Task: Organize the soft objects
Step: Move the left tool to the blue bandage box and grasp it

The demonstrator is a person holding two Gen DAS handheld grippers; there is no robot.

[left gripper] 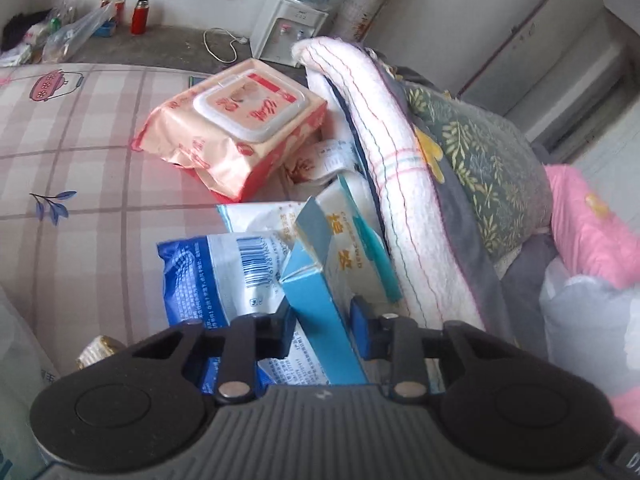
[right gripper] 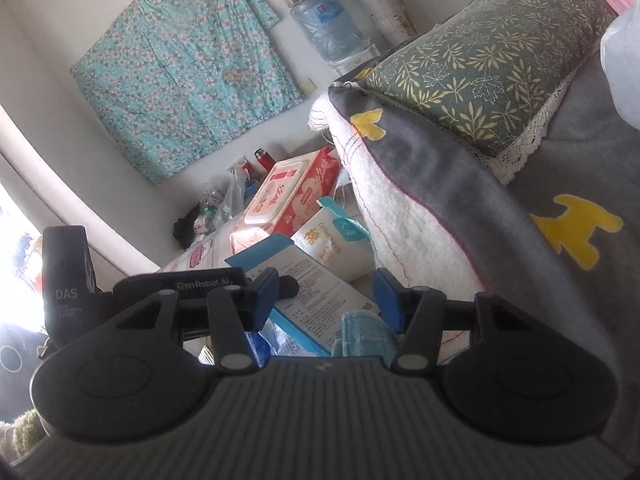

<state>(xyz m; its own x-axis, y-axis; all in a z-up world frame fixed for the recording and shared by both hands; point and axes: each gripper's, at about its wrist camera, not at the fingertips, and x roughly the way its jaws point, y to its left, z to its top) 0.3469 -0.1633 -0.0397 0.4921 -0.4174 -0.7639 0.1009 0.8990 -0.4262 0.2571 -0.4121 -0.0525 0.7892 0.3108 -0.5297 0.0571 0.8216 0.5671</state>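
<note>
Pink plaid bedding covers the bed (left gripper: 80, 152) on which everything lies, with white walls behind. At the near edge of the left wrist view, the left hand-held gripper (left gripper: 322, 320) has its blue pads closed against the two faces of a blue box (left gripper: 316, 300), gripping it upright on its edge. Just beside that box to the left lies a blue-and-white packet (left gripper: 212, 276), and just beyond it a cotton swab pack (left gripper: 352, 232) leans against a rolled white towel (left gripper: 384, 168). Farther out sits a pink wet-wipe pack (left gripper: 236, 132), and a leaf-patterned pillow (left gripper: 480, 152) rests on a grey blanket (right gripper: 540, 280) to the right. In the right wrist view, the right hand-held gripper (right gripper: 326, 298) stands wide open with nothing between its fingers, hovering over the box and a light blue cloth (right gripper: 364, 334). On the far wall hangs a teal floral cloth (right gripper: 180, 72).
</note>
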